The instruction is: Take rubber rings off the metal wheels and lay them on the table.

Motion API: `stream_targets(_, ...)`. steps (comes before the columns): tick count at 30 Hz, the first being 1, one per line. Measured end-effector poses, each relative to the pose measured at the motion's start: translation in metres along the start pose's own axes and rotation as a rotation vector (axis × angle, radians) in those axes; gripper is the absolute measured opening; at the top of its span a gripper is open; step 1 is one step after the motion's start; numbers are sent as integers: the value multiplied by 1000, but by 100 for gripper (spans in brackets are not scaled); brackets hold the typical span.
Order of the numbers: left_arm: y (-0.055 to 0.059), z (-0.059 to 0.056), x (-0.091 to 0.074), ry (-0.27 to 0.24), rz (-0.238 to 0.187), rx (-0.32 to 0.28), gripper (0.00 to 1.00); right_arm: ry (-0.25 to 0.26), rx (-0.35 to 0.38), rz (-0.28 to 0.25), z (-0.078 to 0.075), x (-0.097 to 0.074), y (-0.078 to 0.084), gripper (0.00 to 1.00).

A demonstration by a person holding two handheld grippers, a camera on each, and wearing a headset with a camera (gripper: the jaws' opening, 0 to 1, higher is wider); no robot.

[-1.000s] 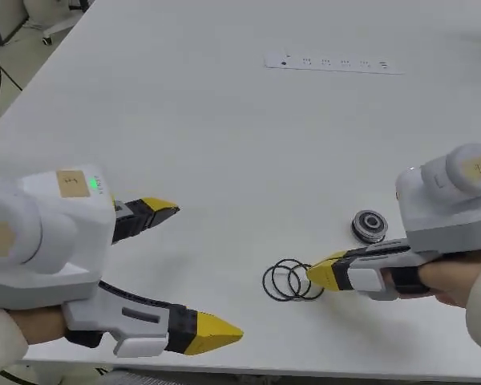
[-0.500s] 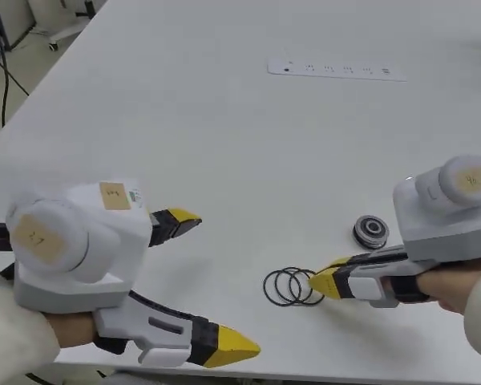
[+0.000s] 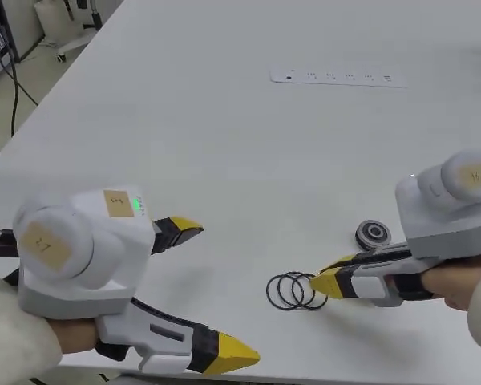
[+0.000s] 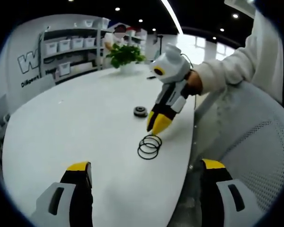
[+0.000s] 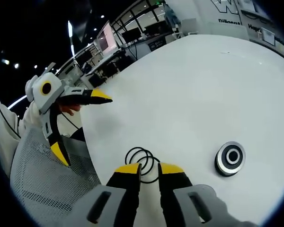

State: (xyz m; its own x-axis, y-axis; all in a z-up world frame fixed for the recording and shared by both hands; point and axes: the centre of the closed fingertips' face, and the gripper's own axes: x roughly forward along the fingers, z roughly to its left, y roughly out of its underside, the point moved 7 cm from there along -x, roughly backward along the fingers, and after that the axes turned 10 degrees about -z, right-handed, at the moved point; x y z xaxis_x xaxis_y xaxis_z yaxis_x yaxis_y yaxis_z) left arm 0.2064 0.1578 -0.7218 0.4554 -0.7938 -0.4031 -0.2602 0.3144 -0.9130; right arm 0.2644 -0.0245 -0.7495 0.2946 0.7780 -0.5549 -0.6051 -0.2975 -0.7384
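Observation:
Three thin black rubber rings lie overlapping on the white table, also seen in the left gripper view and the right gripper view. A metal wheel lies flat just beyond them. My right gripper rests its yellow tips at the rings' right edge, jaws a narrow gap apart with nothing held. My left gripper hovers wide open and empty at the near left, well short of the rings.
A white power strip lies far back on the table. The table's near edge runs just under both grippers. A mesh chair back stands beside the table.
My left gripper has moved to the right, towards the rings, still wide open. The right gripper, rings and wheel stay where they were.

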Motion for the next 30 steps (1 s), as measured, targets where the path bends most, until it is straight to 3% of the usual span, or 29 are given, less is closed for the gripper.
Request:
stream_targets(24, -12, -16, -18, -87, 30, 21, 94, 11, -12, -192, -7, -30, -38, 15)
stream_targets(30, -17, -20, -17, -95, 39, 25, 94, 5, -32, -207, -6, -33, -40, 16)
